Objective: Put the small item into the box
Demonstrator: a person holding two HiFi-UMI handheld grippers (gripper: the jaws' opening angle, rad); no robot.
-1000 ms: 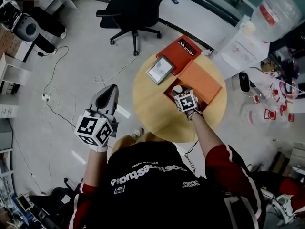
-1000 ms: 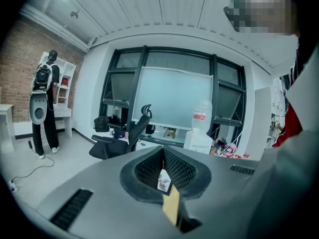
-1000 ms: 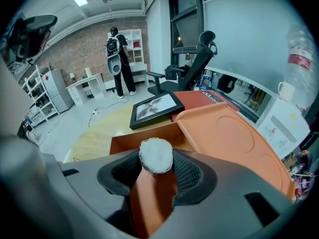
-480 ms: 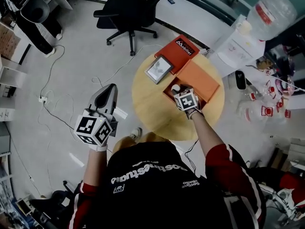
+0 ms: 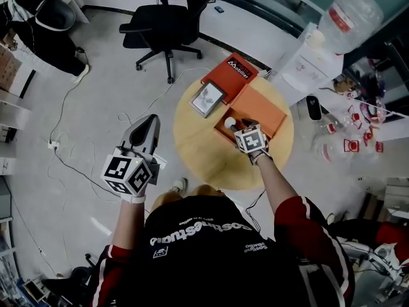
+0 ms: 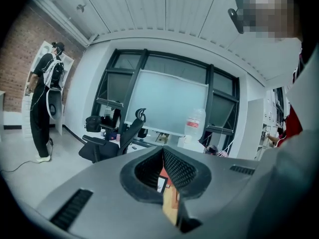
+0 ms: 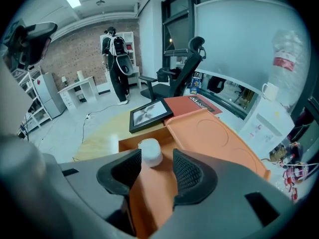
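Small item (image 7: 149,151): short matte white cylinder, stood upright, long axis vertical, flat top up, inside orange box (image 7: 127,144), just past tips of right gripper (image 7: 156,164), nearer its left finger. Fingers were wide apart, ribbed black pads, gripping nothing. Left gripper (image 6: 163,156) fingers were nearly together, thin slit, empty. Only head view showed round wooden table (image 5: 204,152); only right gripper view showed item's side wall.
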